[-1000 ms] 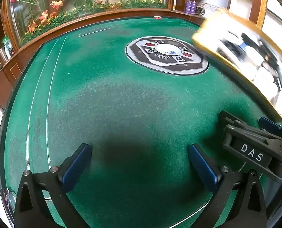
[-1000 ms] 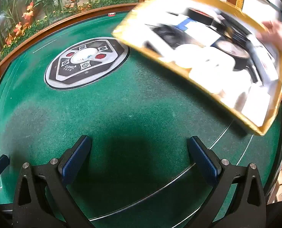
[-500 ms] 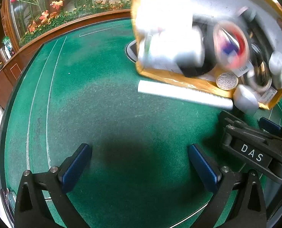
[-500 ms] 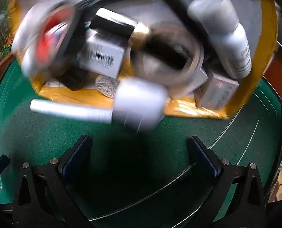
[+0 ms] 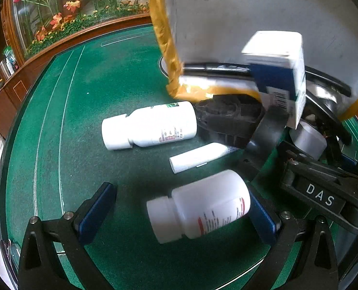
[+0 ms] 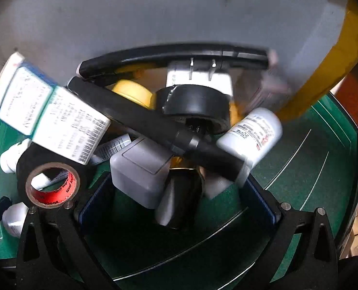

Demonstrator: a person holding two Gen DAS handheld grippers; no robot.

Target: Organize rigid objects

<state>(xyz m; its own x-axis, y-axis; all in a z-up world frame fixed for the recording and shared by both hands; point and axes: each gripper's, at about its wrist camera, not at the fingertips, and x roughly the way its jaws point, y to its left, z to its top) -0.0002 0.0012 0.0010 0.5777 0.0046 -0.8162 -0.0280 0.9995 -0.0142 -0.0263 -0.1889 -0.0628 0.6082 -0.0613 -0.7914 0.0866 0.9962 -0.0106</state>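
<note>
A yellow-rimmed grey tray (image 5: 169,48) stands tipped on edge above the green table, and rigid objects tumble out of it. My left gripper (image 5: 180,215) is open; a white pill bottle (image 5: 198,205) lies loose between its fingers. Beyond lie a second white bottle (image 5: 150,124), a white tube (image 5: 198,157) and a falling blue-white box (image 5: 278,72). My right gripper (image 6: 176,200) is open too, with a grey adapter (image 6: 140,169) dropped between its fingers. A black tape roll (image 6: 196,104), a red-cored tape roll (image 6: 51,183), a long black tool (image 6: 154,125) and a white bottle (image 6: 251,133) pile up there.
The green felt table (image 5: 82,96) has a wooden rim (image 5: 65,41), with flowers behind glass beyond it. The right gripper's body (image 5: 324,193) sits close beside the left one. The tipped tray (image 6: 179,12) fills the upper half of the right wrist view.
The tray swung in from the right, tipped up and spilled its contents. Bottles, a tube, boxes and tape rolls now lie or fall in front of both grippers, which have not moved.
</note>
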